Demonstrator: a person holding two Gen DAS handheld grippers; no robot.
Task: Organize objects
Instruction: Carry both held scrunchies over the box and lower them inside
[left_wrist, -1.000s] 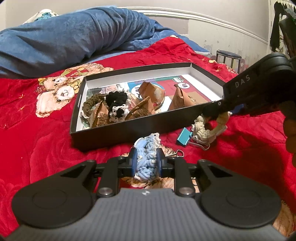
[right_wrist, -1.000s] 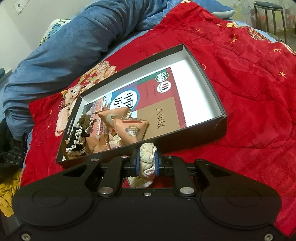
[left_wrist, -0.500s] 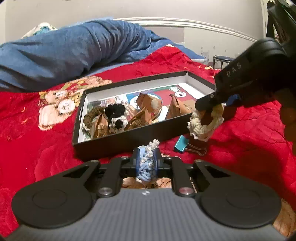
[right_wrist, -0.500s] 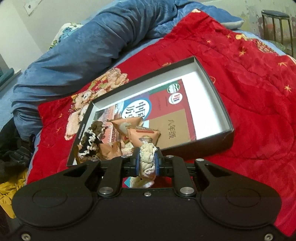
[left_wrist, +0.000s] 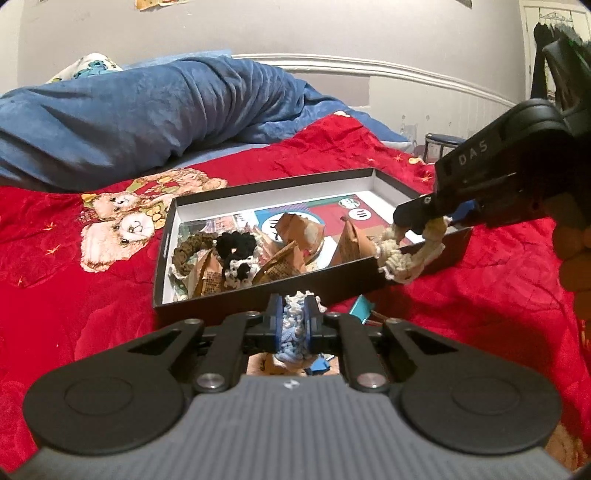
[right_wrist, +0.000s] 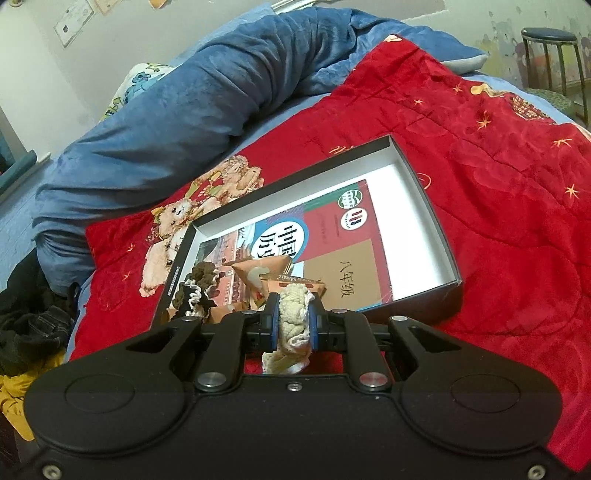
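My left fingers (left_wrist: 294, 320) are clamped on one blue scrunchie (left_wrist: 293, 334), just in front of the black box (left_wrist: 258, 291) on the red quilt (left_wrist: 74, 295); its lower part is hidden behind my gripper. My right fingers (right_wrist: 293, 325) are clamped on one cream scrunchie (right_wrist: 291, 321), hanging over the box's near right rim. Inside the box: two dark scrunchies (left_wrist: 236, 254), several brown packets I can't count, one book (right_wrist: 332, 236). A blue binder clip (left_wrist: 360, 307) beside the box is half hidden
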